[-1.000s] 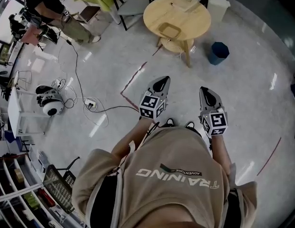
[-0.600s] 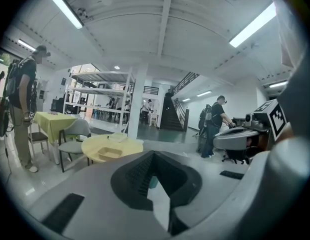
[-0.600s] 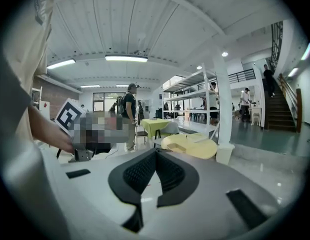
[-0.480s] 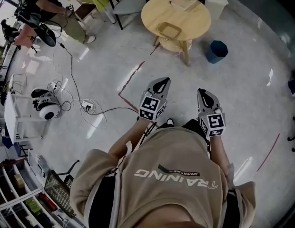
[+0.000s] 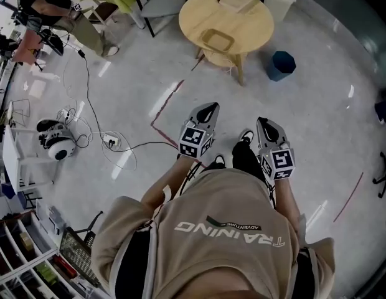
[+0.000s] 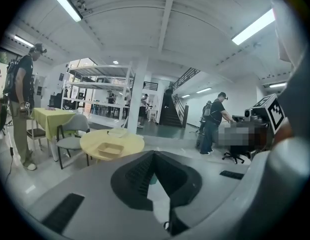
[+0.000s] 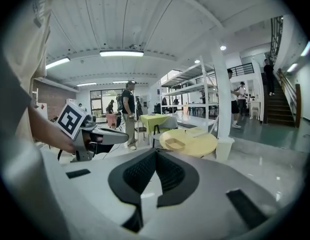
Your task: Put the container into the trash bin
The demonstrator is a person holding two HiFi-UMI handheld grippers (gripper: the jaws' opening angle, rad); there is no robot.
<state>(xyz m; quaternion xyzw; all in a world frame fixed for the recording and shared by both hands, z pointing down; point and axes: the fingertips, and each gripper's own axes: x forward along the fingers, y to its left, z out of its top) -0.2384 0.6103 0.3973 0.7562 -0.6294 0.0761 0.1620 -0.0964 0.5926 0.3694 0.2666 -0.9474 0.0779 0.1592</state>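
The left gripper (image 5: 208, 108) and the right gripper (image 5: 265, 123) are held side by side in front of the person's waist, pointing forward and slightly down. Both have their jaws pressed together on nothing. Well ahead of them, the container (image 5: 218, 40) sits on the round table (image 5: 254, 27). A blue bin (image 5: 280, 65), probably the trash bin, stands beside it.

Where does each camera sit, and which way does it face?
Head view: on the head, facing steeply down at the floor; shows shirt, left gripper, right gripper.
Left gripper view: on that gripper, facing along its own fingers toward the round table.
Right gripper view: likewise; its fingers and the left gripper show.
Shared: all three see that table.
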